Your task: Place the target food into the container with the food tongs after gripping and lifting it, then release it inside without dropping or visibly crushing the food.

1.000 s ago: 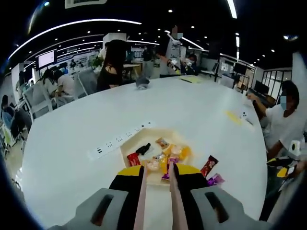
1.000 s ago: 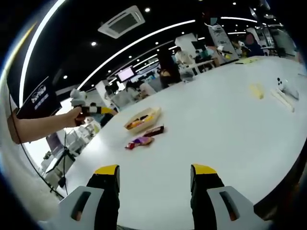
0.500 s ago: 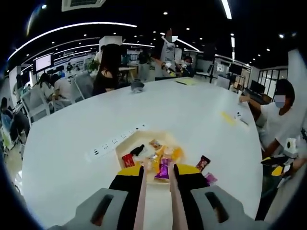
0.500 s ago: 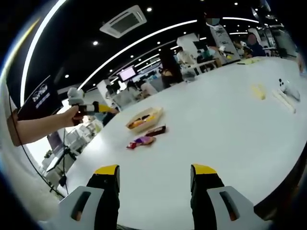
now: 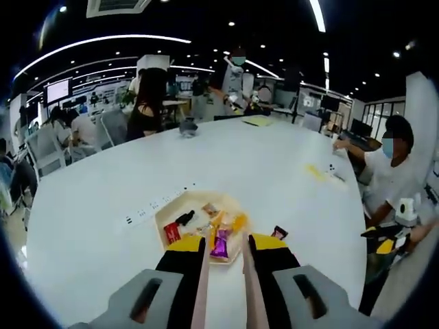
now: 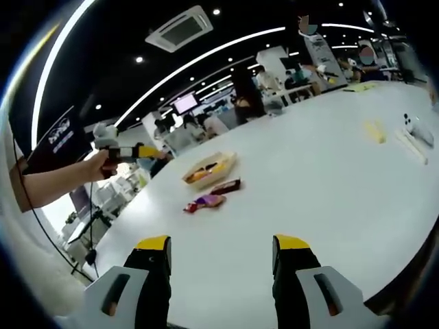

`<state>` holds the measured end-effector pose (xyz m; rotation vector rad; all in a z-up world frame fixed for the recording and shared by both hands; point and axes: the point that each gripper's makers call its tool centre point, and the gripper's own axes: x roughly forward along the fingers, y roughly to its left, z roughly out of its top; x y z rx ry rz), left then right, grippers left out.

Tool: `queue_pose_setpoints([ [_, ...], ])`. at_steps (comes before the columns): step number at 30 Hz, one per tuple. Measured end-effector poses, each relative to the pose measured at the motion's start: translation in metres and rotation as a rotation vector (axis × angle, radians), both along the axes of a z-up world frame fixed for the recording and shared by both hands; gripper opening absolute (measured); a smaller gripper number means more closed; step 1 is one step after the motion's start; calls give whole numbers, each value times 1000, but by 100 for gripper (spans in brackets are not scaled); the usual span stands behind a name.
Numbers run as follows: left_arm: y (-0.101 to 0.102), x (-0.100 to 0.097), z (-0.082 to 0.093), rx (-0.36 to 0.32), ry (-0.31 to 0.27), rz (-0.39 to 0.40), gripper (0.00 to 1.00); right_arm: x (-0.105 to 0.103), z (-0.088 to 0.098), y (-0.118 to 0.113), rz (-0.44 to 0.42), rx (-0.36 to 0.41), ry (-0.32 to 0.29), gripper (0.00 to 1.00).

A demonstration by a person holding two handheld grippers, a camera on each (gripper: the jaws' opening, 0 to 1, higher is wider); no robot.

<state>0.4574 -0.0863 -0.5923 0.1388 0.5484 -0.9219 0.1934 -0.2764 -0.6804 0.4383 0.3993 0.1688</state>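
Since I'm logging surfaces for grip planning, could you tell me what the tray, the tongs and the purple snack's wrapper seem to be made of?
Tray: pale beige and matte, probably plastic or pulp; its surface is too blurred to settle.
Tongs: slim, pale pinkish arms with a dull finish, so plastic or silicone seems likelier than metal.
Purple snack: glossy, brightly printed wrapper, likely plastic film, held between the tongs above the tray.

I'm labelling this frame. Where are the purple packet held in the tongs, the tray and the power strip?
Purple packet [image 5: 221, 243], left gripper view, middle of its wrapper.
Tray [image 5: 162, 226], left gripper view, its left rim.
Power strip [image 5: 154, 205], left gripper view, middle of its white body.
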Motion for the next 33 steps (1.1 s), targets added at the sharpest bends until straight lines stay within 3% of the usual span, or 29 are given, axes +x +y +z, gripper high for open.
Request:
queue_pose_setpoints([
  [22,15,-16,-5,-12,1,-23,24,6,0,17,46,-4,5,60],
  [33,11,-27,-11,-15,9,-56,24,2,0,18,56,-10,7,60],
])
